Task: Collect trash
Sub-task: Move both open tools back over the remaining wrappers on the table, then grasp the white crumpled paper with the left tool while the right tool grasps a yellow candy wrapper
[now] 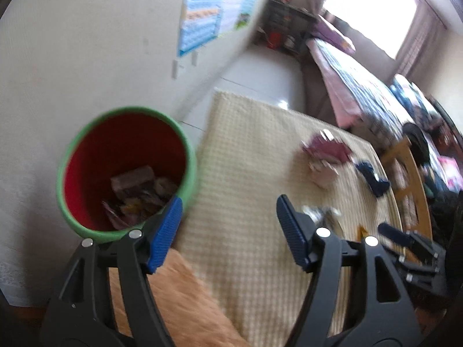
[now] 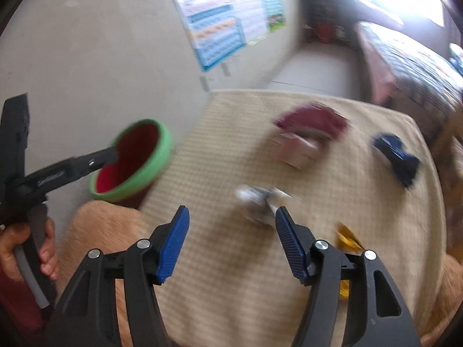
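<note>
Your right hand-held gripper (image 2: 231, 240) is wide open and holds nothing. Its blue pads (image 2: 173, 245) point down at the cream mat (image 2: 231, 289) in the middle of the frame. Just past the right pad, near the middle, lies a crumpled silver-white wrapper (image 2: 257, 199). It is the closest piece of trash, so I think you are going for that one now. To get it, you need to move forward and to the right a bit, put one pad on each side of it, and squeeze.

More trash sits farther out. A gold wrapper (image 2: 347, 238) is at the lower right, partly behind the right pad's arm. A dark red and pink packet (image 2: 306, 133) is up in the middle right. A dark blue wrapper (image 2: 398, 156) is at the far right.

Your left hand-held gripper (image 1: 228, 228) is open too, with nothing between its pads. Its left pad is in front of the rim of the green bin with the red inside (image 1: 124, 173), at the left of the frame. Some trash (image 1: 139, 193) is already at the bottom of the bin. So part of the job looks done, and several pieces are left.

A blue chart (image 2: 220, 31) hangs on the wall at the top. It is too blurry to read. There is small writing on the left gripper's arm (image 2: 52, 180) at the left of the right view, but I cannot read it.
</note>
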The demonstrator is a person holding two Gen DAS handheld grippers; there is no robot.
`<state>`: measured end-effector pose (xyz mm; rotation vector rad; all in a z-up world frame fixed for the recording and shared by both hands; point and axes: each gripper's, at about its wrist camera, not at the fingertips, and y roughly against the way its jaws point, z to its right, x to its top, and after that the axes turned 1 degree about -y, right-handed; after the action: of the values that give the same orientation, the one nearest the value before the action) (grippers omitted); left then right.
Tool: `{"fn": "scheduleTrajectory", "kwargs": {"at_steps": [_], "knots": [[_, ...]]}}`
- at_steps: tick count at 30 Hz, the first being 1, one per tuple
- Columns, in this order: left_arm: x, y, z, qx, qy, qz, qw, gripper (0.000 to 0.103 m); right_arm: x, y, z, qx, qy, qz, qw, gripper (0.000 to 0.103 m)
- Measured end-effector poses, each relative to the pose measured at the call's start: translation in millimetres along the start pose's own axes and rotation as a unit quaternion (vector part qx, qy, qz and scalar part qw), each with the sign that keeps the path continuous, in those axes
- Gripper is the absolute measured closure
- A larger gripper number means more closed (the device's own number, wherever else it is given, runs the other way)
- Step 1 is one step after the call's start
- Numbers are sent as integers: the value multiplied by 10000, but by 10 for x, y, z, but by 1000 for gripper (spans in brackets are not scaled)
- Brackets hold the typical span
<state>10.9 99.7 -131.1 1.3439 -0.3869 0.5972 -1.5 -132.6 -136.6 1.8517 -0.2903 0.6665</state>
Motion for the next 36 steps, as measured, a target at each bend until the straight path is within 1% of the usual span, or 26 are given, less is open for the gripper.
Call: {"fn": "scheduleTrajectory", "kwargs": {"at_steps": [2,4,8,11,14,16,19,22,23,24,26,27,29,31,32,36], "knots": [[-104,-98,137,-84,-177,-227,9996,38,-152,96,236,-276,-205,-46,9994,43],[-216,-187,273,-190,-304,-431,9984,38,-266,148,438,-447,-426,-163,9980,43],[-386,-320,528,-385,-472,-686,9958,38,-471,210,771,-601,-839,-312,9942,43],[-486,-430,687,-507,-515,-909,9932,38,-556,121,993,-490,-1249,-484,9898,43],[-552,-489,855,-517,-749,-1022,9906,38,-522,18,1103,-347,-1460,-570,9870,42],[-565,-513,922,-514,-841,-1056,9895,38,-485,-78,1125,-254,-1432,-729,9867,42],[-540,-570,997,-540,-852,-1085,9890,38,-436,-173,1083,-167,-1239,-777,9891,42],[-491,-682,1068,-540,-920,-1129,9879,38,-511,-290,1077,-168,-1200,-947,9881,43],[-473,-725,1107,-542,-990,-1148,9870,38,-550,-310,1091,-99,-1228,-952,9878,48],[-453,-774,1157,-561,-1095,-1177,9854,38,-579,-328,1114,-66,-1252,-944,9876,55],[-421,-858,1245,-622,-1297,-1252,9816,38,-610,-328,1178,32,-1398,-898,9861,80],[-401,-894,1288,-661,-1392,-1244,9802,38,-617,-301,1219,112,-1499,-830,9851,91],[-349,-970,1358,-725,-1562,-1244,9772,38,-620,-228,1322,247,-1753,-614,9823,92],[-307,-1060,1418,-749,-1745,-1316,9729,31,-632,-172,1397,263,-1925,-473,9798,92],[-284,-1132,1454,-753,-1887,-1388,9693,29,-641,-153,1436,287,-2013,-411,9783,91],[-210,-1341,1515,-671,-2125,-1552,9624,29,-635,-133,1438,306,-2025,-349,9782,89]]}}
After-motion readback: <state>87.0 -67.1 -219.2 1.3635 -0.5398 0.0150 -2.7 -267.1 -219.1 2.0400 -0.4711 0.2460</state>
